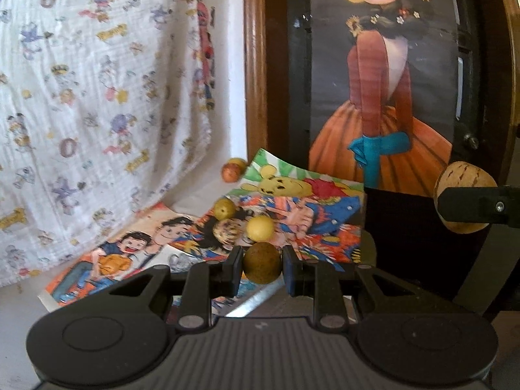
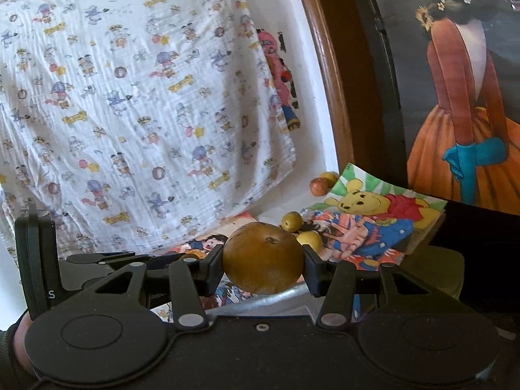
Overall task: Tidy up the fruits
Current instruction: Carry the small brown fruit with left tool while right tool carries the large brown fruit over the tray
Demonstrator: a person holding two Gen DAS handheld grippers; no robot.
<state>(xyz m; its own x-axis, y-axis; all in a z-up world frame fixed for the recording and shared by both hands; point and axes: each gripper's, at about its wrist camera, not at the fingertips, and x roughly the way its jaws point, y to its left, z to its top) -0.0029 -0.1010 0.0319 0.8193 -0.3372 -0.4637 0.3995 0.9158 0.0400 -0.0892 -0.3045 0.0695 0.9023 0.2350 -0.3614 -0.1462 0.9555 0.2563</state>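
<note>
Left tool [image 1: 262, 265] is clenched on a small brown fruit [image 1: 262, 262]; right tool [image 2: 262, 265] grips a larger brown fruit [image 2: 262, 257]. Both hang above the picture sheets [image 1: 305, 224]. Lower each gently beside the yellow fruits [image 1: 260, 227] before loosening, lest they roll

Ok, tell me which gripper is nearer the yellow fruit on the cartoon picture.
Left, probably. The left gripper, shut on a brown fruit, sits right before the yellow fruit; the right gripper, holding a striped tan fruit, is off to its right.
</note>
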